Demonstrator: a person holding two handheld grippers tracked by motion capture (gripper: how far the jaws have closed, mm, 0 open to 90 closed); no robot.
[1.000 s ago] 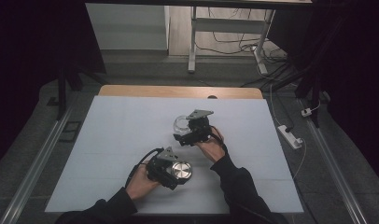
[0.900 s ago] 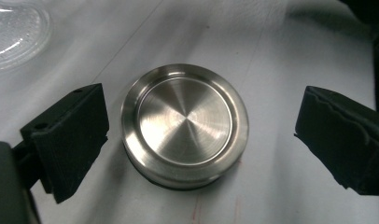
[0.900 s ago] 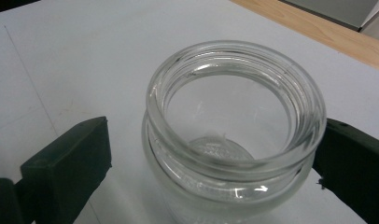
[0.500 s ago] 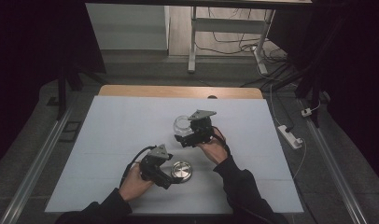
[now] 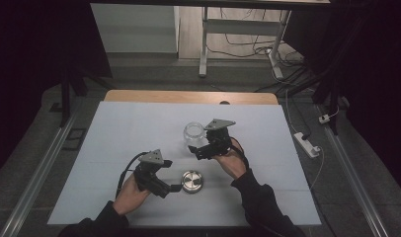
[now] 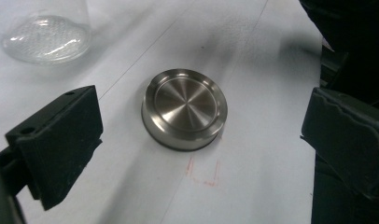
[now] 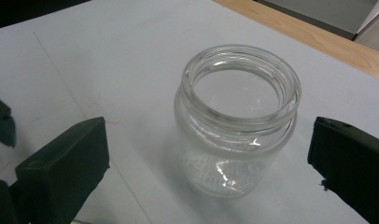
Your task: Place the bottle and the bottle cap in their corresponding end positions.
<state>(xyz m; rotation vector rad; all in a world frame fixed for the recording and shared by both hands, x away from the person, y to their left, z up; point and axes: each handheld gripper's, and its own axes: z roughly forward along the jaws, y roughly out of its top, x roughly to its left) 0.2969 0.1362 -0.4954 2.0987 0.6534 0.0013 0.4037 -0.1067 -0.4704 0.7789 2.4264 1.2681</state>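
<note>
A round steel lid (image 5: 191,181) lies flat on the white table, top side up. My left gripper (image 5: 175,188) hangs just left of it. Its jaws have just been opening and now stand wide, with the lid (image 6: 184,108) lying untouched ahead of them. An empty clear glass jar (image 5: 194,132) stands upright behind the lid, mouth open. My right gripper (image 5: 193,149) sits just in front of the jar, open. In the right gripper view the jar (image 7: 236,121) stands between the wide black jaws, with neither pad touching it. The jar's base (image 6: 45,39) shows at the upper left of the left gripper view.
The white table sheet (image 5: 119,128) has bare room to the left and far side. A wooden strip (image 5: 188,97) runs along its far edge. Faint red marks (image 6: 204,175) sit on the sheet beside the lid. A power strip (image 5: 306,143) lies on the floor to the right.
My left gripper has let go of the lid, opened and drawn back to the left and up. The right gripper has pulled slightly away from the jar. Lid and jar stay put.
</note>
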